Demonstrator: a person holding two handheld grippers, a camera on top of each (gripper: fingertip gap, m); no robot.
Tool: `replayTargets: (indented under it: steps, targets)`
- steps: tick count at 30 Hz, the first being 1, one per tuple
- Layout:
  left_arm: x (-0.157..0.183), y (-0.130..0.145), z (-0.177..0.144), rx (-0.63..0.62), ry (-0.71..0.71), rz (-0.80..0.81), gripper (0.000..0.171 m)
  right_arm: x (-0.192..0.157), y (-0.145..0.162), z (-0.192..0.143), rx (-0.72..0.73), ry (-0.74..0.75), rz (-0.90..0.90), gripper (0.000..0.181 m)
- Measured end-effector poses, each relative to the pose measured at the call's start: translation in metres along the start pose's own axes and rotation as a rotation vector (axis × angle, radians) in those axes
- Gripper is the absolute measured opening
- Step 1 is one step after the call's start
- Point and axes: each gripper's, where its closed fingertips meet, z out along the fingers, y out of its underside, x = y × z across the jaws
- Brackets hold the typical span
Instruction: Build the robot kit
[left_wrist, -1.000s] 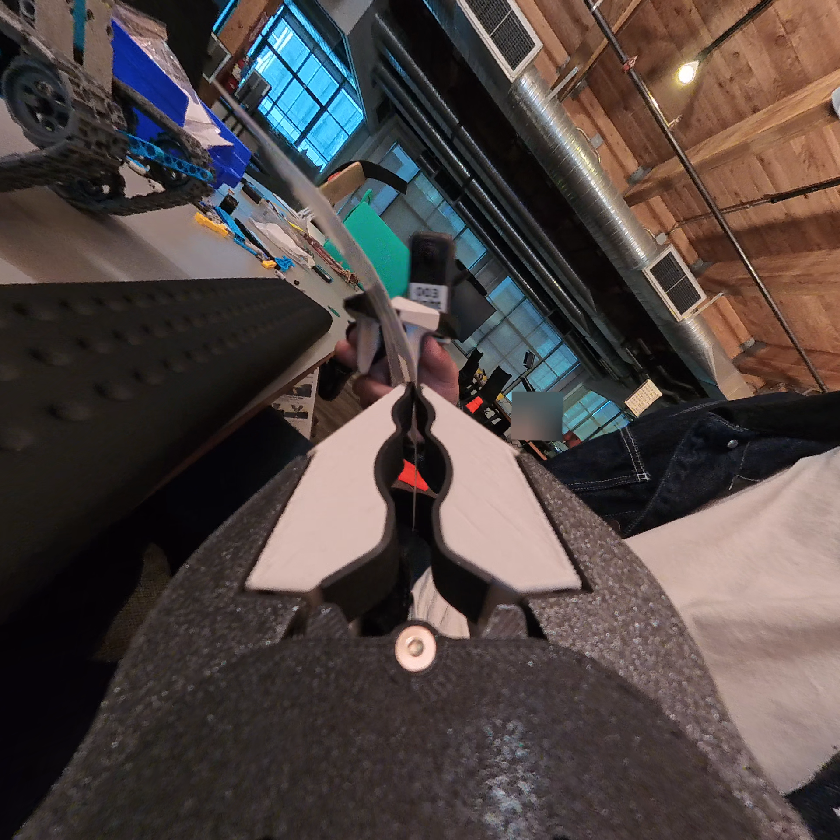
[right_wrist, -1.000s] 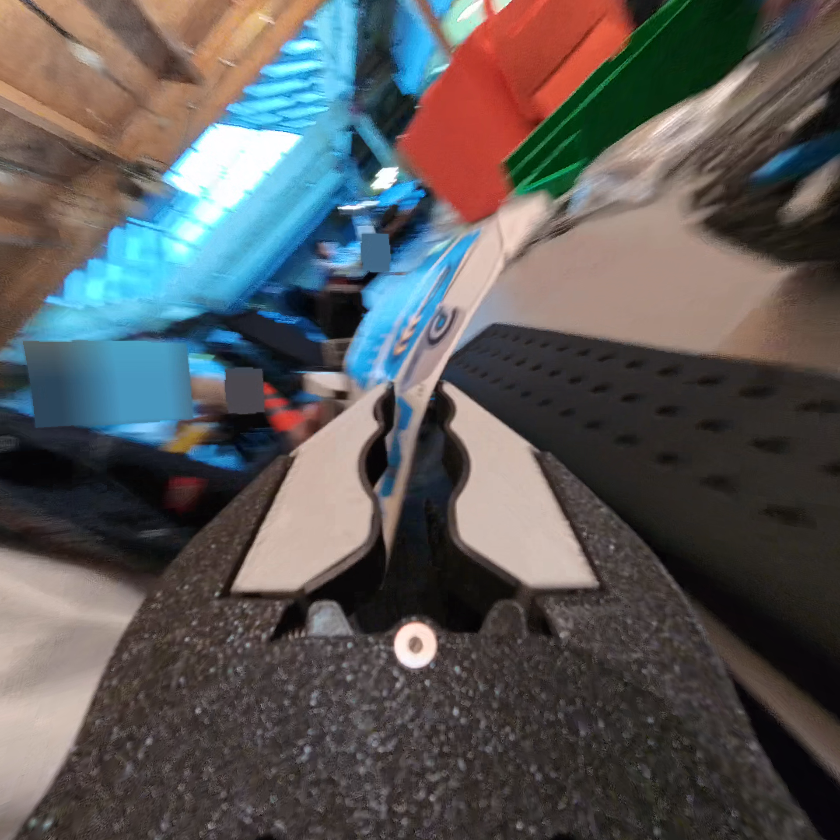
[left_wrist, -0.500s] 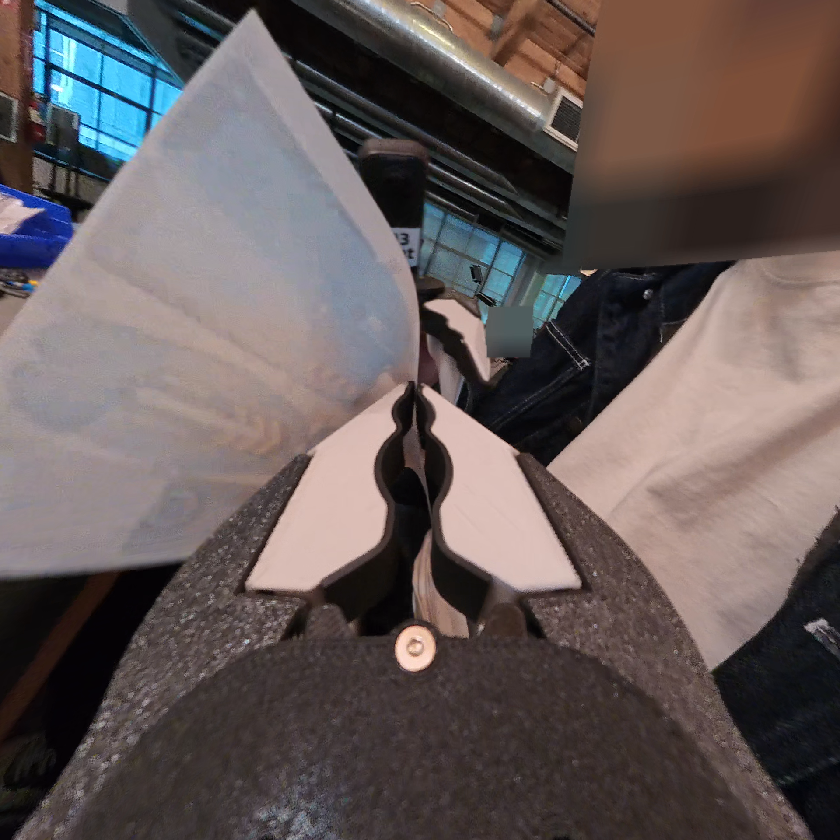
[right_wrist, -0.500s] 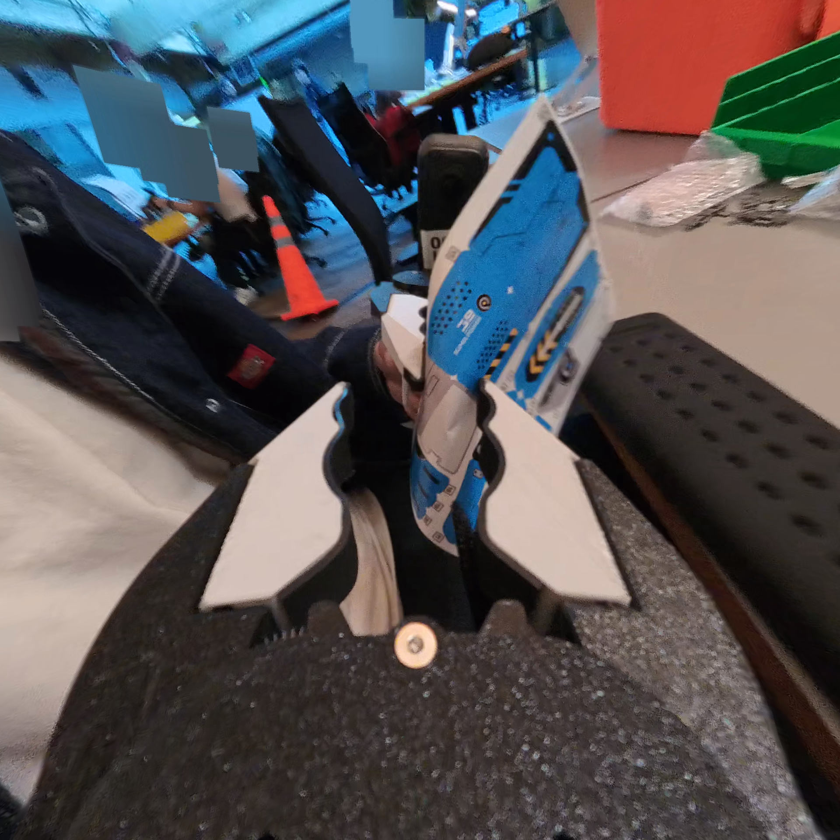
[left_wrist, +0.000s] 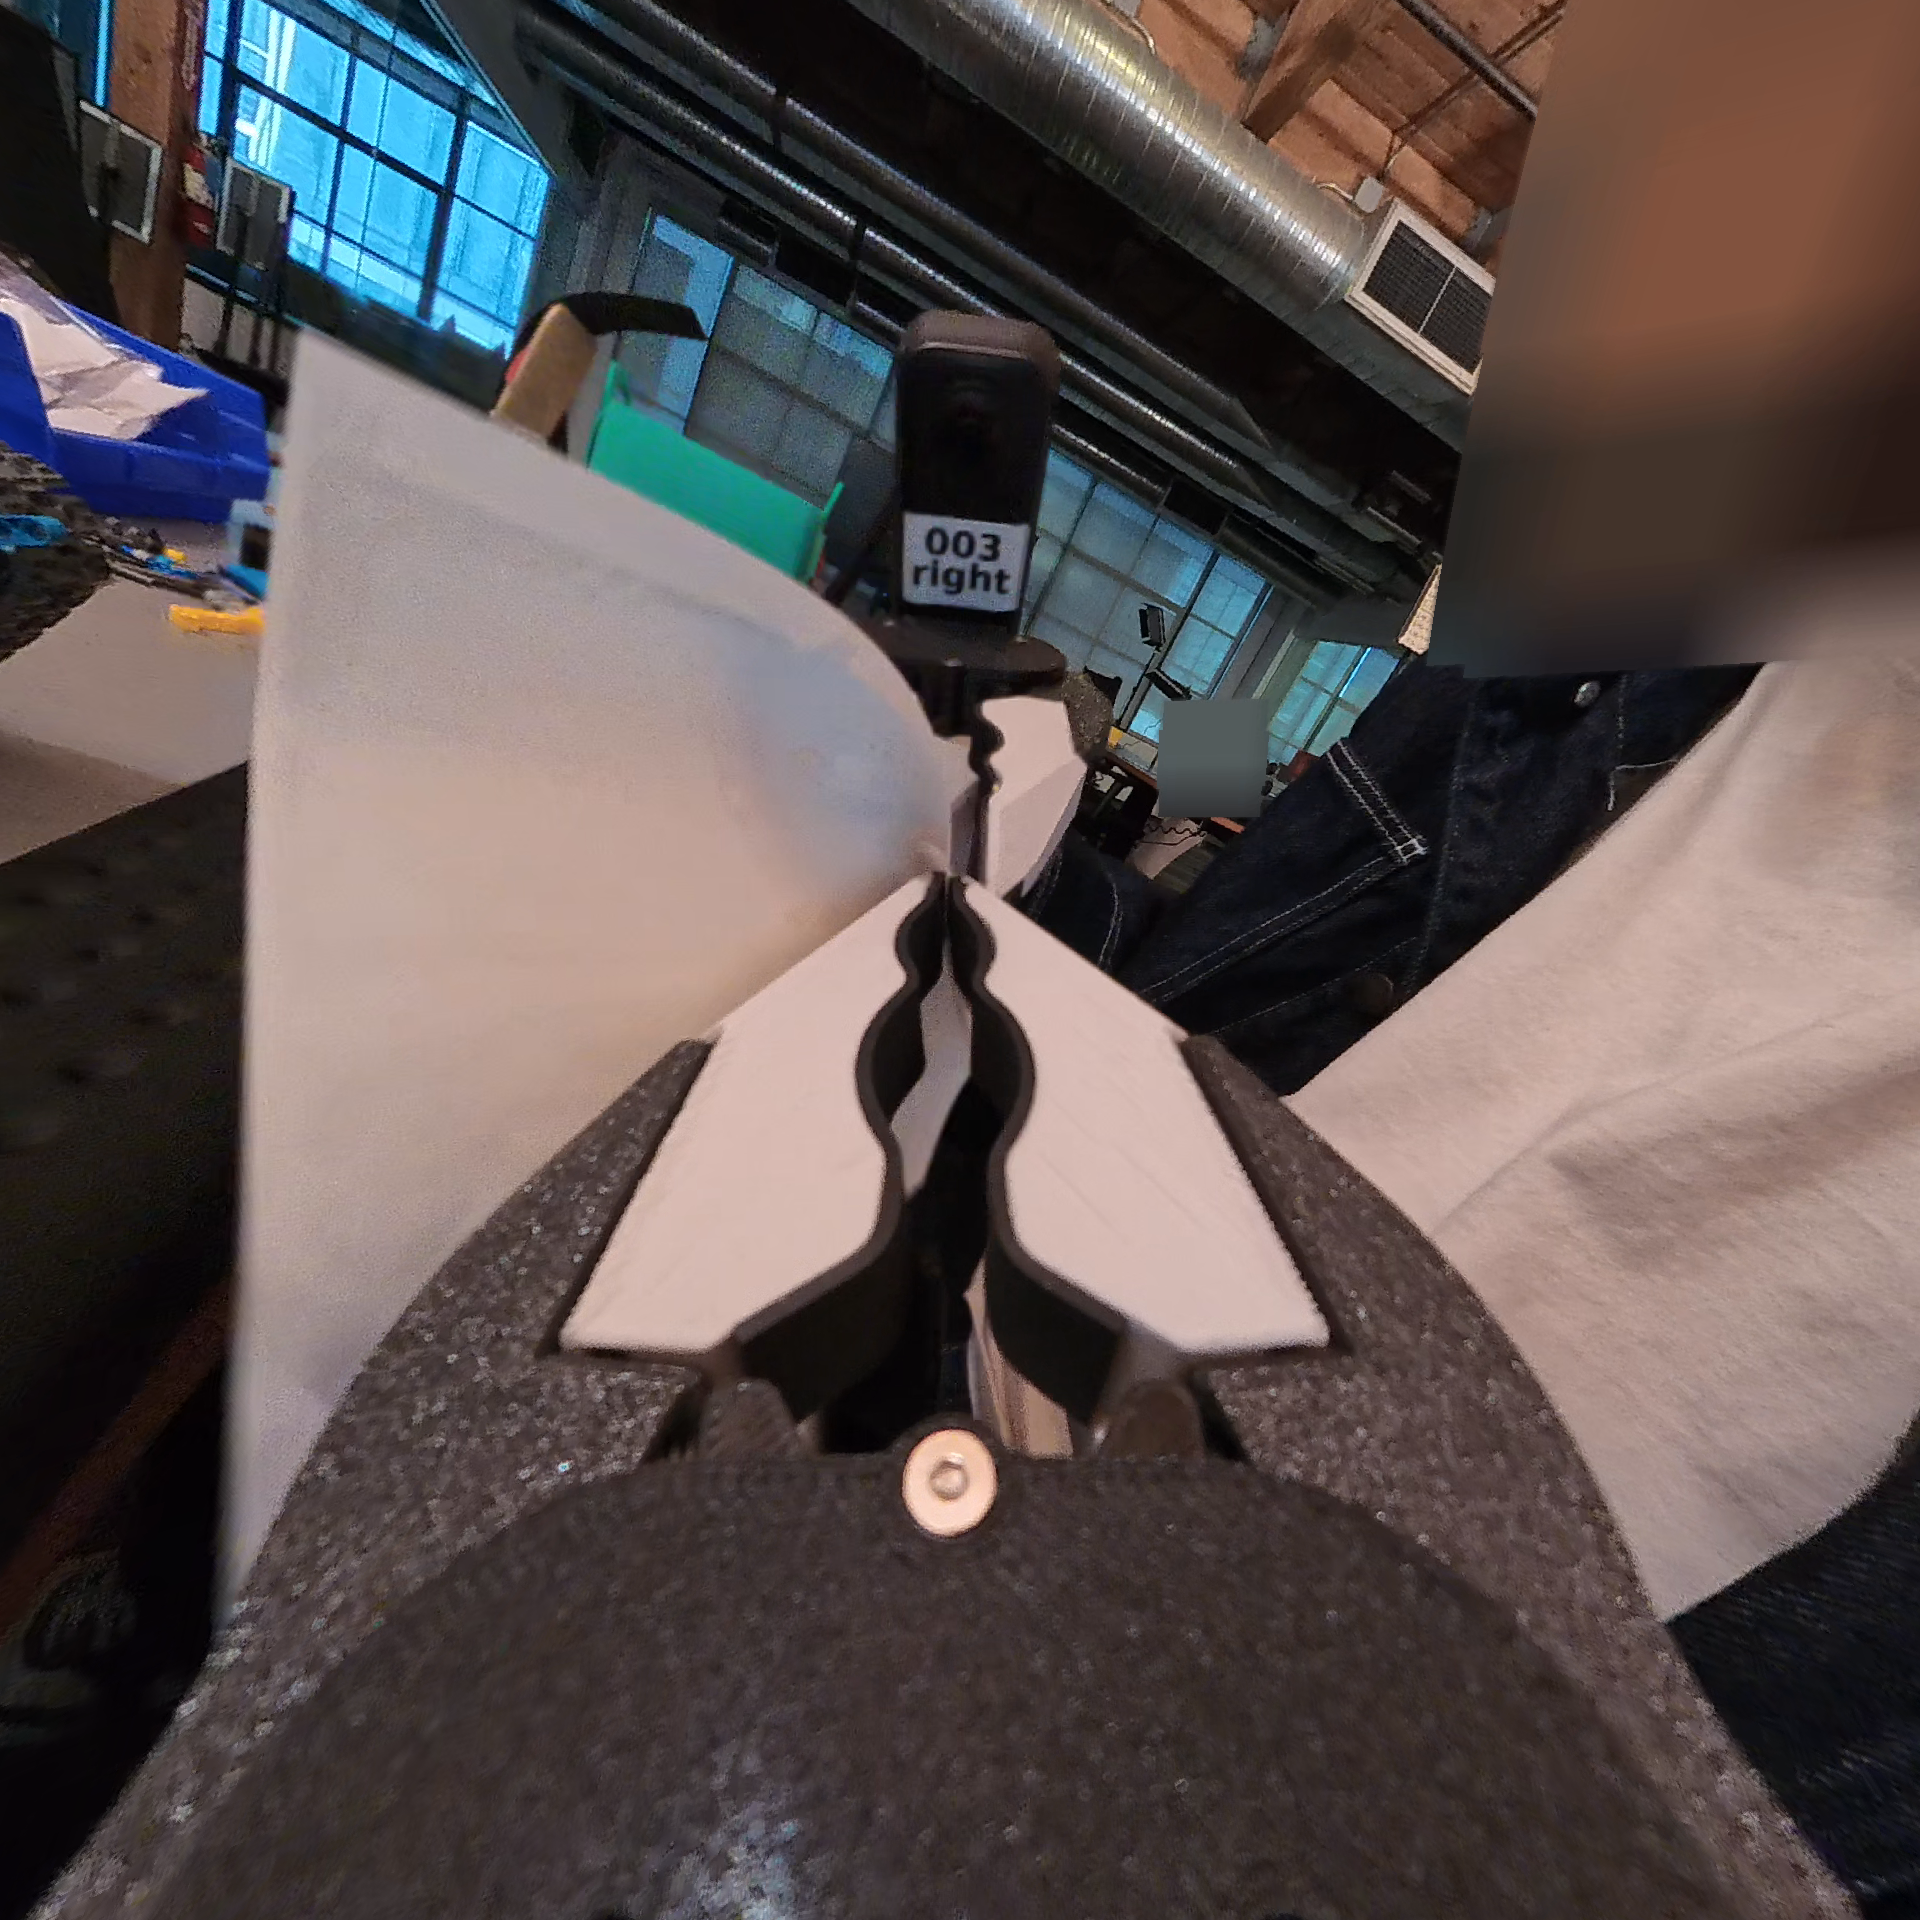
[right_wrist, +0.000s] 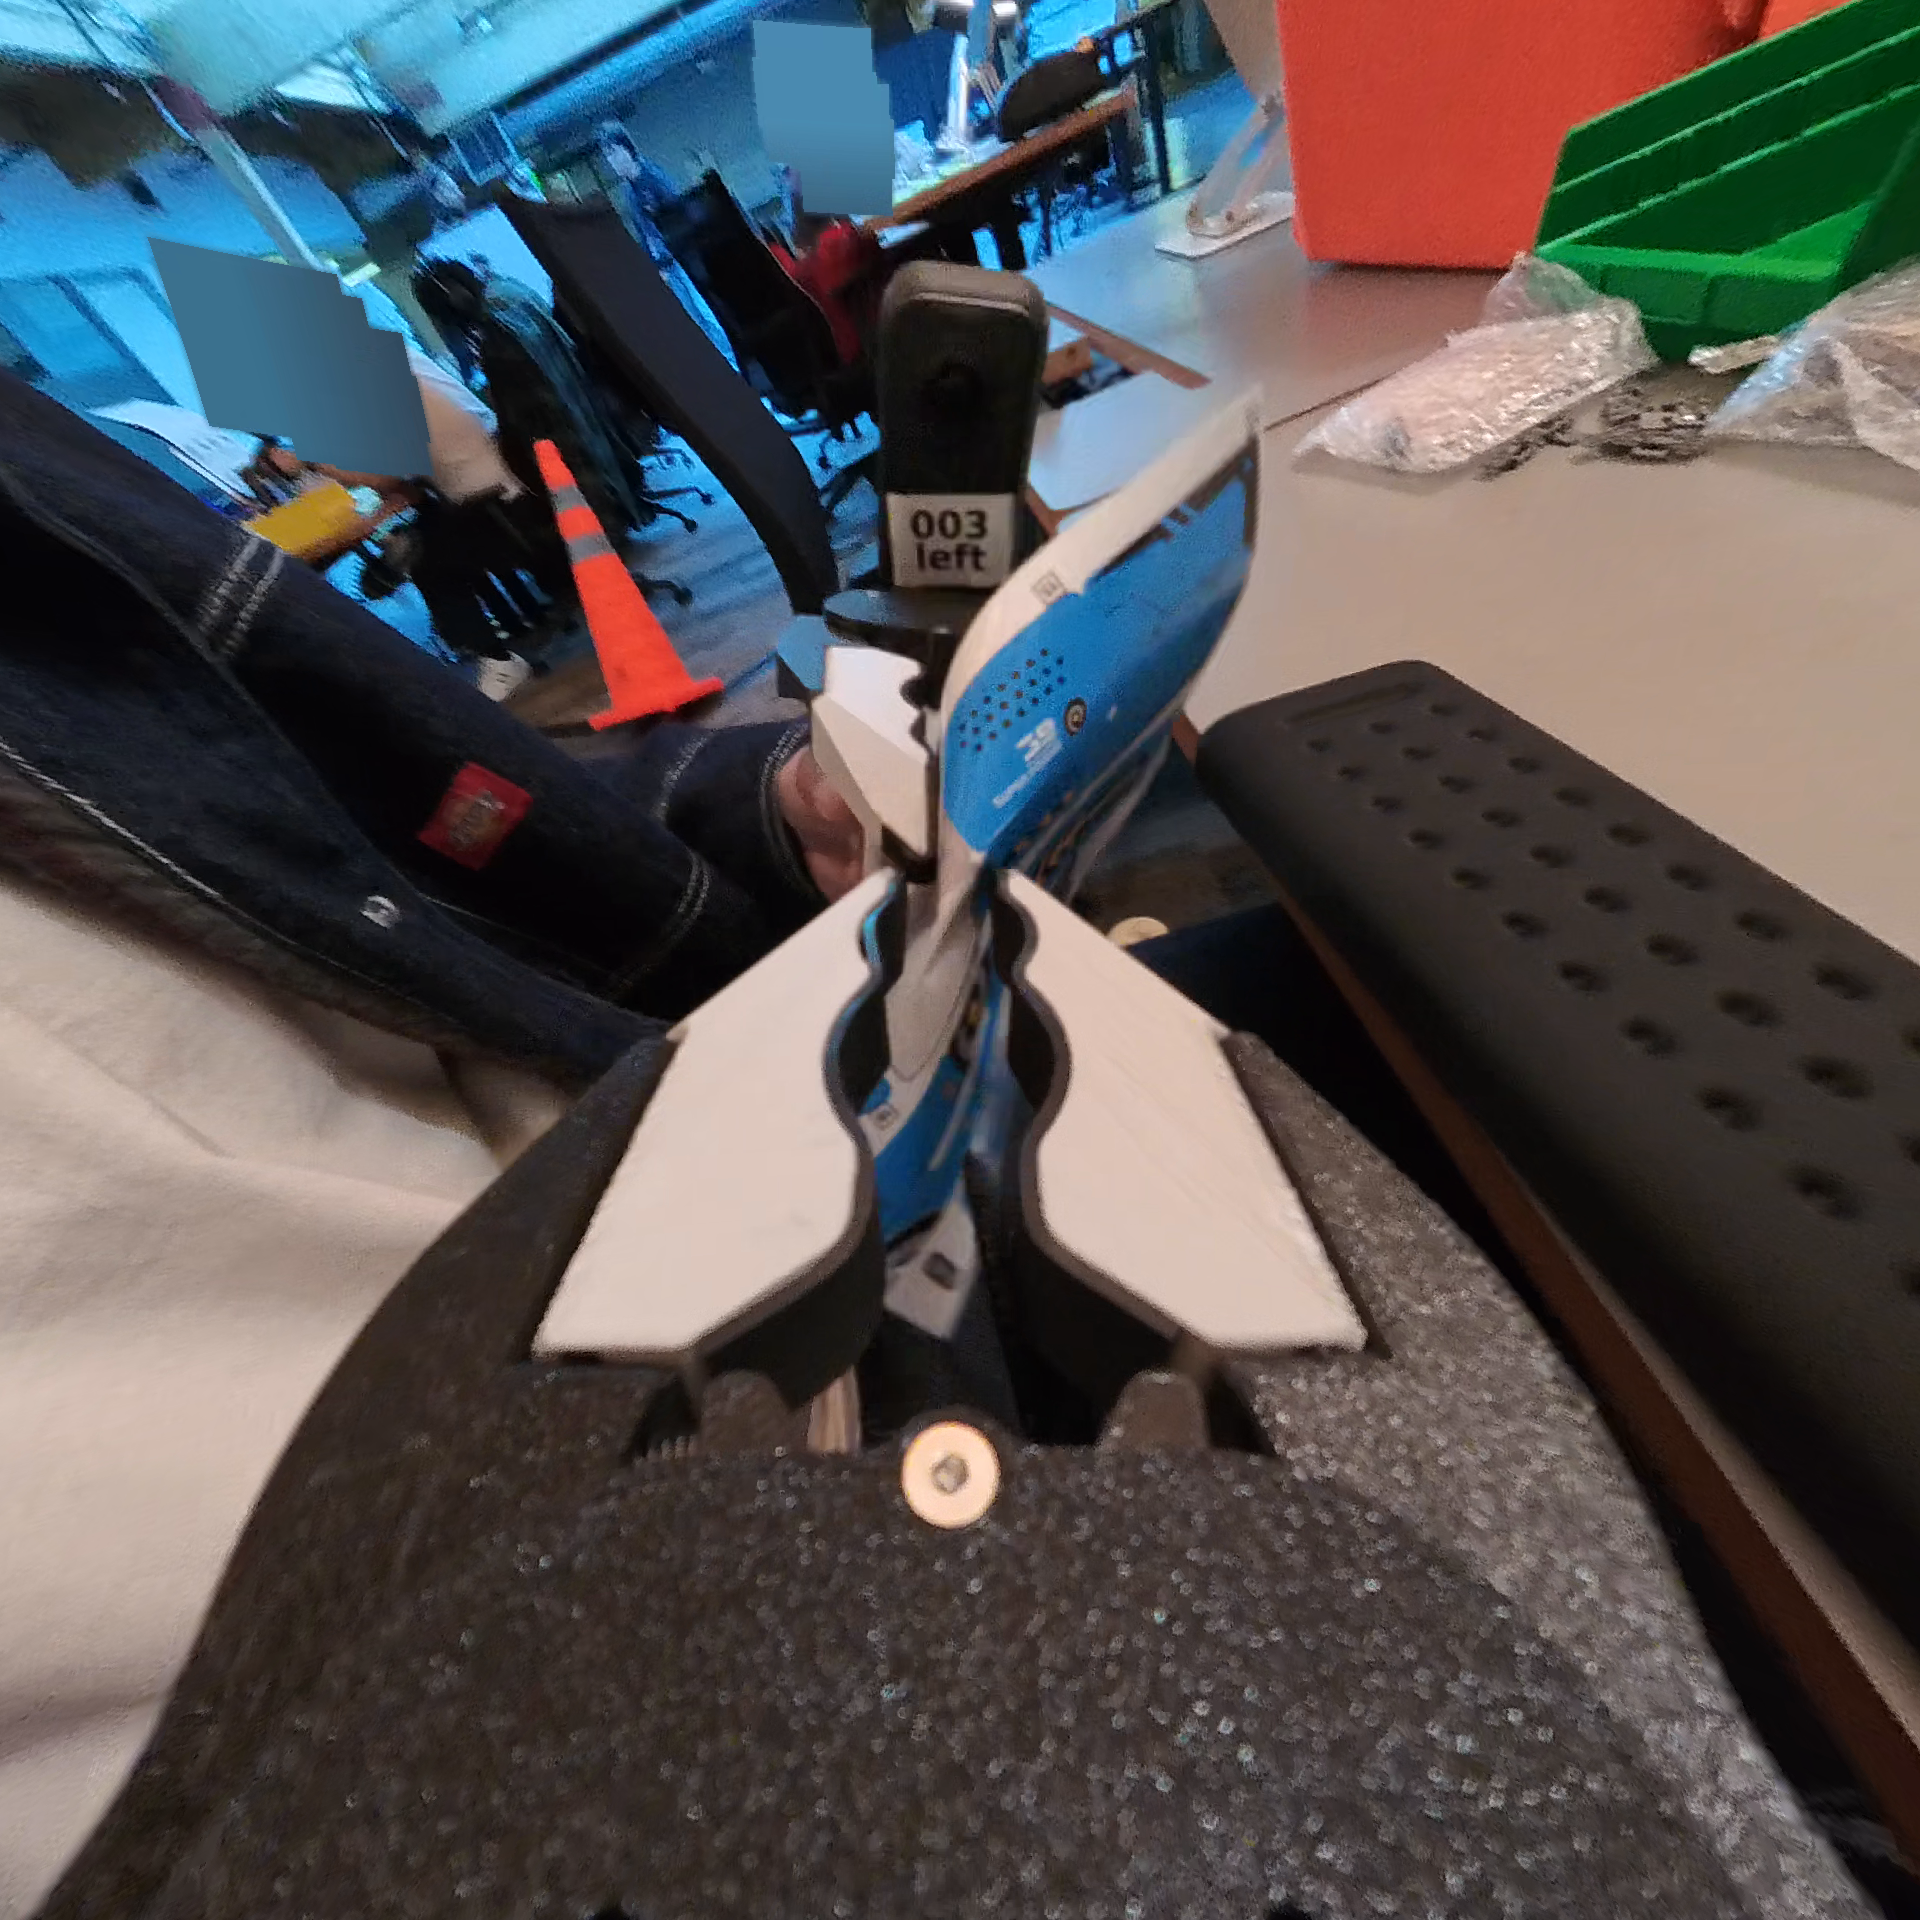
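Note:
A flexible sheet, printed blue and white on one face (right_wrist: 1091, 675) and plain white on the other (left_wrist: 540, 831), is held up between both grippers. My left gripper (left_wrist: 948, 883) is shut on one edge of it. My right gripper (right_wrist: 948, 888) has its jaws closed in on the twisted edge of the sheet. The grippers face each other tip to tip. The right gripper shows in the left wrist view (left_wrist: 987, 790), and the left gripper in the right wrist view (right_wrist: 894, 779). The sheet bows out toward the table side.
A black perforated pad (right_wrist: 1610, 935) lies along the table edge beside the grippers. An orange box (right_wrist: 1455, 125), green bins (right_wrist: 1745, 208) and plastic bags (right_wrist: 1475, 405) sit farther back, with a blue bin (left_wrist: 125, 436) at the other end. The person's white shirt (left_wrist: 1610, 1039) is close. Both grippers' tips are close together, under 4 cm apart.
The right gripper's jaws, open half a second ago, have closed on the sheet. Both grippers swung from facing the table to facing each other, and the sheet now bows wide.

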Motion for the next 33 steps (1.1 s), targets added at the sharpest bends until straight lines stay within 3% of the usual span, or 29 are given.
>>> replayTargets:
  steps: [4, 8, 13, 20, 23, 33]
  targets:
    - [-0.006, -0.001, -0.003, 0.007, -0.028, -0.009, 0.000, 0.013, -0.002, -0.005, 0.005, 0.082, -0.017, 0.017]
    - [-0.011, -0.001, -0.006, 0.003, -0.057, 0.000, 0.000, 0.009, -0.013, -0.015, 0.035, 0.079, -0.032, 0.016]
    - [-0.007, 0.002, -0.002, -0.010, -0.046, 0.020, 0.000, 0.005, -0.002, -0.006, -0.025, 0.073, -0.044, 0.025]
    - [-0.007, 0.003, -0.001, -0.018, -0.041, 0.014, 0.000, 0.001, -0.003, -0.004, 0.015, -0.001, 0.022, 0.011]
    - [-0.008, 0.005, 0.000, -0.028, -0.051, 0.013, 0.000, 0.006, 0.000, -0.004, 0.001, 0.027, 0.012, 0.004]
    - [-0.023, 0.009, -0.002, -0.036, -0.114, -0.034, 0.000, 0.026, 0.005, -0.005, -0.042, 0.201, -0.150, 0.008]
